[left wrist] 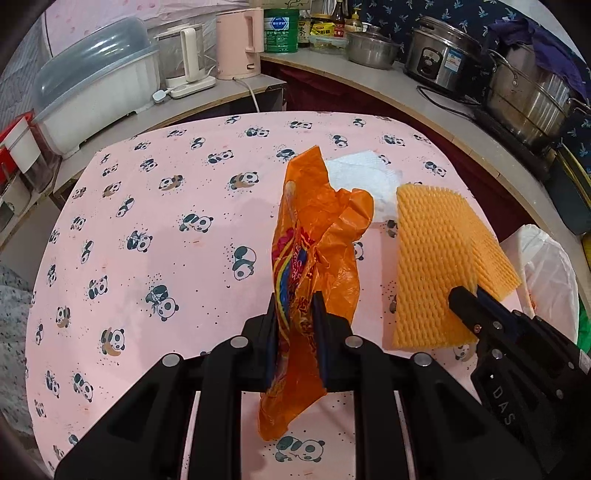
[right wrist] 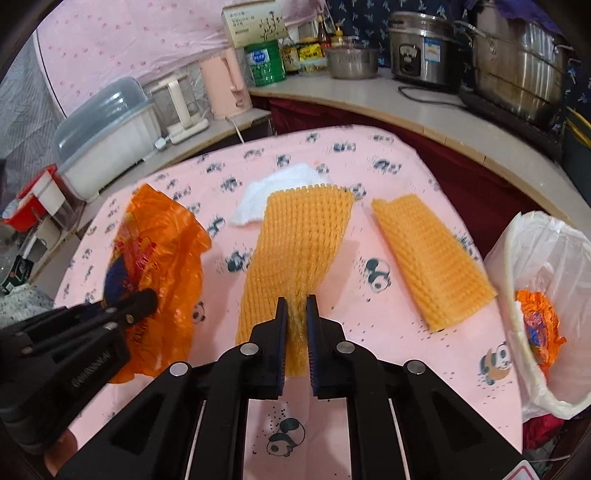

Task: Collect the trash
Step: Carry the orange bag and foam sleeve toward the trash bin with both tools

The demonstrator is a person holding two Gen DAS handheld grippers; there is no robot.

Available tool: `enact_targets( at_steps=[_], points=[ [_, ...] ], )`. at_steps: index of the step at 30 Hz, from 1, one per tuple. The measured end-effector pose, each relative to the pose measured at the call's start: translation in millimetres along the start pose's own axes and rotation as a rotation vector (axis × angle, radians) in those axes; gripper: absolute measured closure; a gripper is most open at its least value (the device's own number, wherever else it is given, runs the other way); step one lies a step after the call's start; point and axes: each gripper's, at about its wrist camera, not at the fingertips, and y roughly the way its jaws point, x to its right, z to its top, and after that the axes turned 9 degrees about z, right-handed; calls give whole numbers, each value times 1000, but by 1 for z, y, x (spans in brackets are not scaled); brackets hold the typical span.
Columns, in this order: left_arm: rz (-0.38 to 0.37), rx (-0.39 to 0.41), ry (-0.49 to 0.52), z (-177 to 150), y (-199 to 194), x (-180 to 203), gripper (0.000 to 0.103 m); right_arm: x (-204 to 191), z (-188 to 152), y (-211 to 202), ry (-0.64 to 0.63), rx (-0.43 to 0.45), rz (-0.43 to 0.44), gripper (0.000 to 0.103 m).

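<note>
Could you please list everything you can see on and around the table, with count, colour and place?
Plastic bag: one, orange, held above the table's middle.
Foam net sleeves: two, orange-yellow; one held at centre, one lying towards the bin.
Paper towel: one, white, behind the held sleeve.
Trash bin: one, white liner, off the table's right edge, orange trash inside.
Tablecloth: one, pink with pandas.
Kettle: one, pink, rear counter.
Tin: one, green, rear counter.
Pots and cooker: several, steel, right counter.
Left gripper: black, shut on the bag.
Right gripper: black, shut on a sleeve.
</note>
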Motion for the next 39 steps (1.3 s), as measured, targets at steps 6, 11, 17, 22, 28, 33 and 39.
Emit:
enact_targets(
  at_steps=[6, 11, 17, 22, 28, 33, 39],
  points=[
    [-29, 61, 23, 7, -34, 19, 87, 4, 19, -53, 6, 117, 3, 93],
    [-58, 137, 51, 16, -71, 42, 87, 17, 31, -101, 19, 214, -11, 93],
    [-99, 219, 89, 25, -112, 73, 87, 39, 41, -160, 27, 317, -60, 93],
    [-123, 272, 142, 24, -137, 107, 87, 63, 36, -196, 29, 362, -145, 93],
    [-171, 282, 212, 18, -150, 154, 87, 101, 20, -225, 63, 384, -239, 93],
    [-218, 278, 282, 8, -154, 199, 87, 135, 3, -238, 115, 382, -284, 93],
    [-255, 258, 348, -5, -150, 244, 87, 174, -15, -245, 183, 373, -318, 93]
  ],
)
